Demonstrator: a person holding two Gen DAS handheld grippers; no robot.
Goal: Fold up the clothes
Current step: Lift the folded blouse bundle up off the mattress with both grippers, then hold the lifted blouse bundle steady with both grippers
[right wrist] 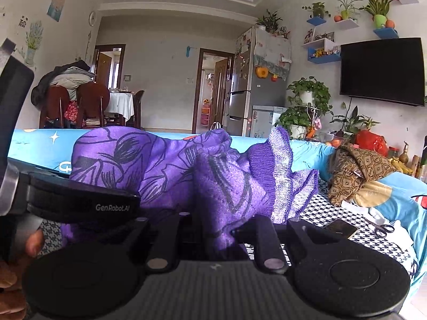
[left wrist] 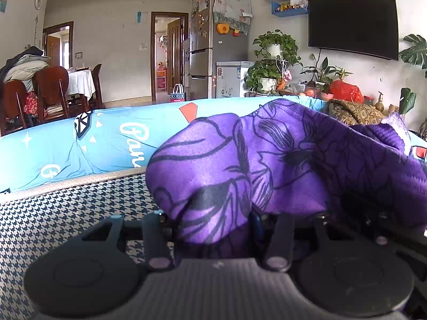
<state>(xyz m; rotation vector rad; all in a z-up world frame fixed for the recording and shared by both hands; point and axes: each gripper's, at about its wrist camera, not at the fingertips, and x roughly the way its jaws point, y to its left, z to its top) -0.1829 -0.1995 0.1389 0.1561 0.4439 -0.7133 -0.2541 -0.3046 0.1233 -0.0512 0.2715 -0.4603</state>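
Purple cloth (left wrist: 213,181) bunches right against both lenses, pinched by the left gripper (left wrist: 213,229) and the right gripper (right wrist: 213,229) and held just above the checked cover (left wrist: 66,213), with a blue sheet (left wrist: 106,138) behind. Both grips look firm. Probably best to raise both ends evenly so the cloth hangs flat before laying the fold.
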